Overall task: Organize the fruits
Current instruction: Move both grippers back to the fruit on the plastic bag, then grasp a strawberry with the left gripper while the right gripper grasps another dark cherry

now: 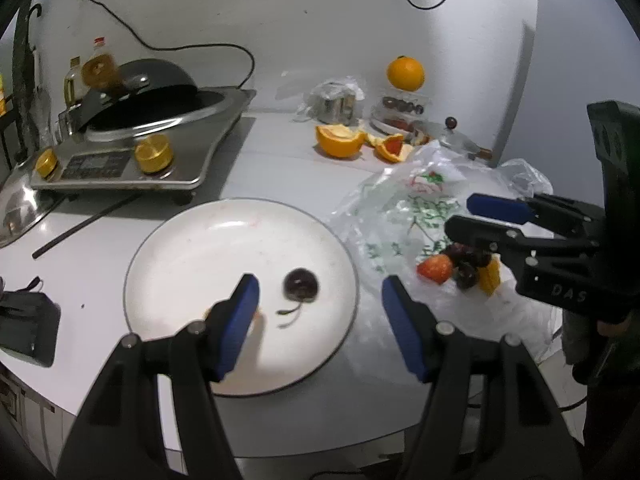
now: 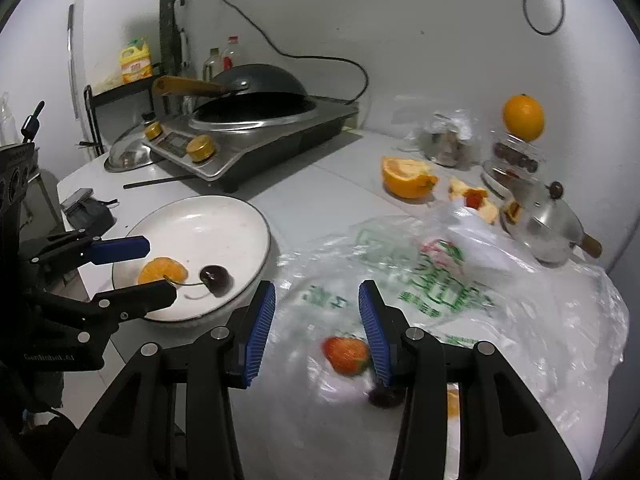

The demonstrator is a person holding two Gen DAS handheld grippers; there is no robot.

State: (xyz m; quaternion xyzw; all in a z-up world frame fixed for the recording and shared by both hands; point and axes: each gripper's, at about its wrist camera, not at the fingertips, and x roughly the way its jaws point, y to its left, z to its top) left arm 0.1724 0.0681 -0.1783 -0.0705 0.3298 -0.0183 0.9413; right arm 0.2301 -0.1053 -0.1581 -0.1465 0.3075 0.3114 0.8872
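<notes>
The left gripper (image 1: 320, 300) hangs over the plate (image 1: 192, 248), fingers spread, pinching nothing. The cherry (image 1: 301, 285) lies on the plate between them, apart from both pads, with an orange segment (image 2: 162, 270) just beside it. The right gripper (image 2: 317, 322) hovers over the plastic bag (image 2: 520, 300), fingers parted and empty; the strawberry (image 2: 346, 354) lies below, close against its right finger. Farther back sit orange peels (image 2: 408, 178) and a whole orange (image 2: 523, 117).
</notes>
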